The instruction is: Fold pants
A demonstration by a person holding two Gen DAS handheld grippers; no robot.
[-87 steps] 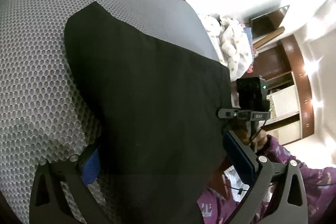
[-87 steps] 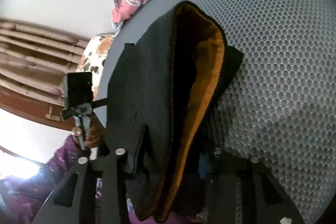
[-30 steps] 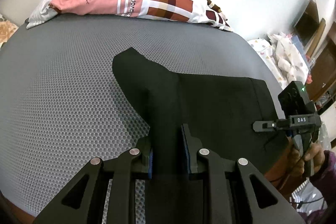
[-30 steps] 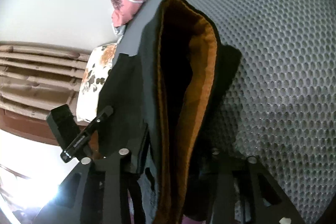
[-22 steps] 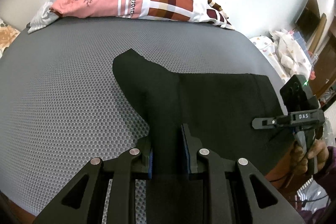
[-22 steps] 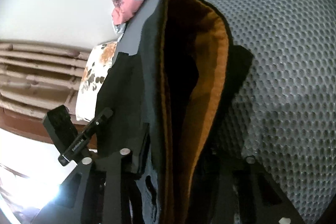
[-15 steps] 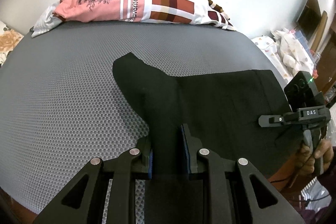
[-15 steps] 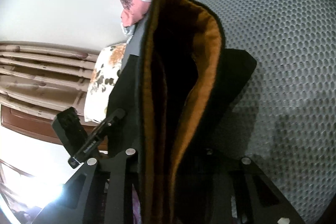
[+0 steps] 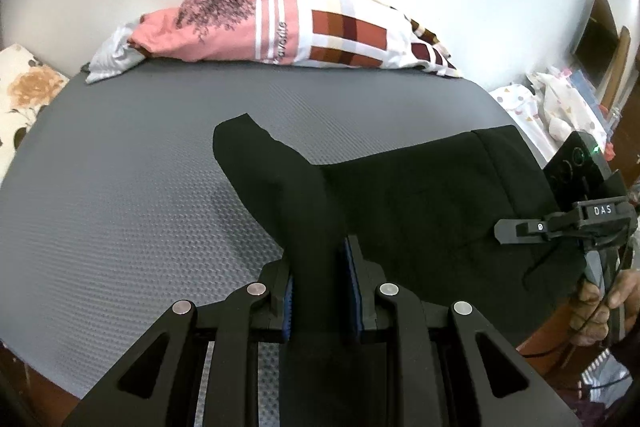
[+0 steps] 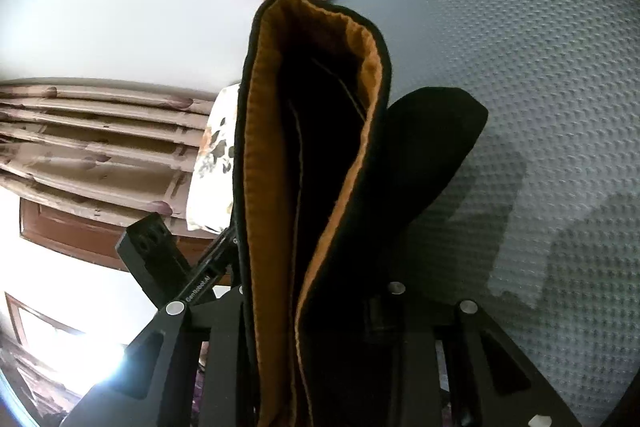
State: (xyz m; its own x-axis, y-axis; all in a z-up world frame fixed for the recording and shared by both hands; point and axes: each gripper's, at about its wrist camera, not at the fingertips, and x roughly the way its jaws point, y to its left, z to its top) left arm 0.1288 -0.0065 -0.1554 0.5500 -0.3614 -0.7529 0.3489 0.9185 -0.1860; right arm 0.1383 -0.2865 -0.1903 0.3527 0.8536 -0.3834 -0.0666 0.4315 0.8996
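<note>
Two pinches carry the black pants [image 9: 420, 195]; part of the cloth lies spread on the grey mattress [image 9: 120, 187], part hangs lifted between the two grips, with the orange-lined waistband [image 10: 312, 131] gaping open toward the right wrist camera; the left tongs [image 9: 320, 291] are pressed together on a narrow ridge of black cloth, blue pads on either side of it; the right tongs [image 10: 320, 311] are clamped on the thick waistband end, where several layers bunch; the person's hand [image 9: 600, 303] holds the right tool at the mattress edge; a patterned pillow [image 9: 280, 31] lies well apart along the far side. To do this fold well, I judge both grips should rise together and stay level, keeping the cloth between them taut enough to show no sag, then travel over the part that lies flat and come down edge to edge; the bulky waistband could slip, so the clamp there needs watching.
</note>
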